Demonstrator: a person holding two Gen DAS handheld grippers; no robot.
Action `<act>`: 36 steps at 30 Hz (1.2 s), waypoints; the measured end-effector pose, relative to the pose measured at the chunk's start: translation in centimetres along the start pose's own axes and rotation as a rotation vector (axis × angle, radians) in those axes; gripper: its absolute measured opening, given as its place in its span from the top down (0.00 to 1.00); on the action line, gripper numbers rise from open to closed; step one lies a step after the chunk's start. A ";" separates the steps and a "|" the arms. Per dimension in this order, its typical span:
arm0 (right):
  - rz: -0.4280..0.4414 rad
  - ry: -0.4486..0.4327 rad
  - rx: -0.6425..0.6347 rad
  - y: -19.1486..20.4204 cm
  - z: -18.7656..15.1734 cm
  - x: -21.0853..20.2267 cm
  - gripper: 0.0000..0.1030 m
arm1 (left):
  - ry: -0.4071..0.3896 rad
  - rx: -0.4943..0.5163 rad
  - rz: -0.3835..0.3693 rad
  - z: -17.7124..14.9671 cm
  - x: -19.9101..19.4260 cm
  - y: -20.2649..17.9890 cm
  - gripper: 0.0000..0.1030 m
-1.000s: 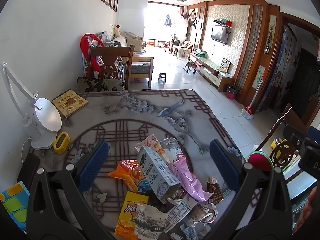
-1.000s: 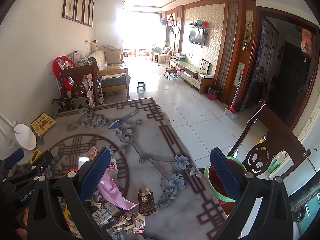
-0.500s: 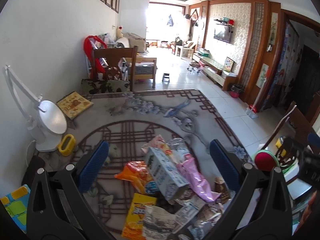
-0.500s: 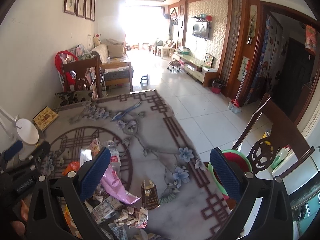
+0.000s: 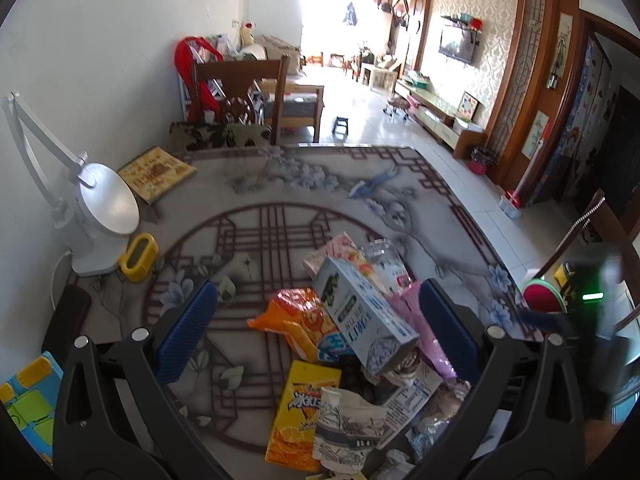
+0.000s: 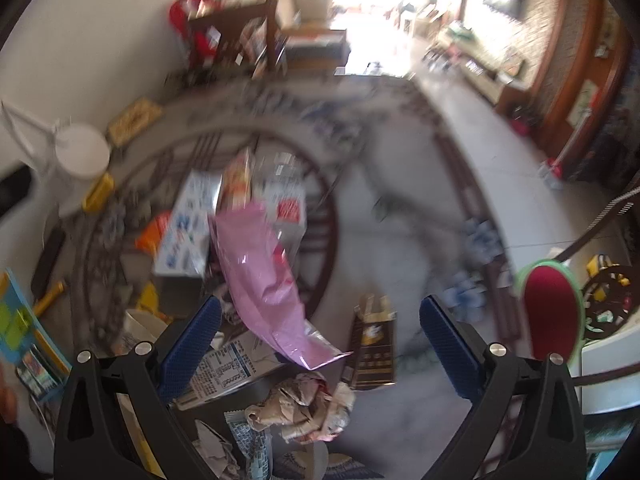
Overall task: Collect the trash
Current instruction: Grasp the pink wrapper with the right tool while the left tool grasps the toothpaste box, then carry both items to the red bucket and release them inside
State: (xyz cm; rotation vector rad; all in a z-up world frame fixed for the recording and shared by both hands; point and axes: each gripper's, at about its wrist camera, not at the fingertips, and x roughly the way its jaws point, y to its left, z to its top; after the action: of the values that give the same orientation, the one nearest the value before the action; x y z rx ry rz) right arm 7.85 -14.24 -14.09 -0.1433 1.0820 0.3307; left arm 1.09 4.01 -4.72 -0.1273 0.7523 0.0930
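Observation:
A heap of trash lies on the patterned table [image 5: 280, 200]: a pale blue carton [image 5: 364, 312], an orange snack bag [image 5: 292, 320], a yellow juice carton [image 5: 304, 408], a clear bottle [image 5: 384, 260] and a pink wrapper [image 6: 264, 276]. My left gripper [image 5: 318, 296] hangs open above the heap and touches nothing. My right gripper [image 6: 320, 312] points steeply down over the heap's right side, and its jaws are closing. Between its wide-apart pads lie the pink wrapper's end, a small brown carton [image 6: 374, 344] and crumpled paper [image 6: 304, 404]. Neither pad presses on any of them. The right wrist view is blurred.
A green bin with a red inside [image 6: 548, 312] stands off the table's right edge beside a wooden chair [image 6: 600, 288]. On the table's left are a white desk lamp [image 5: 100, 216], a yellow holder [image 5: 138, 258] and a book [image 5: 156, 174]. Another chair [image 5: 236, 92] stands at the far end.
My right gripper has dropped and tipped steeply downward, so it now looks onto the heap instead of across the room. My left gripper has sunk a little closer to the trash.

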 end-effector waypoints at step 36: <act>0.171 -0.083 0.059 -3.7 3.4 -1.8 0.60 | 0.256 -0.129 -0.089 1.0 12.6 -2.1 0.63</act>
State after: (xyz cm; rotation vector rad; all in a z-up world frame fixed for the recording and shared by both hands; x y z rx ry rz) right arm 11.13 -17.10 -11.11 0.0159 1.0225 0.4541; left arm 11.24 2.55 -12.48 -0.2992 0.9949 0.0411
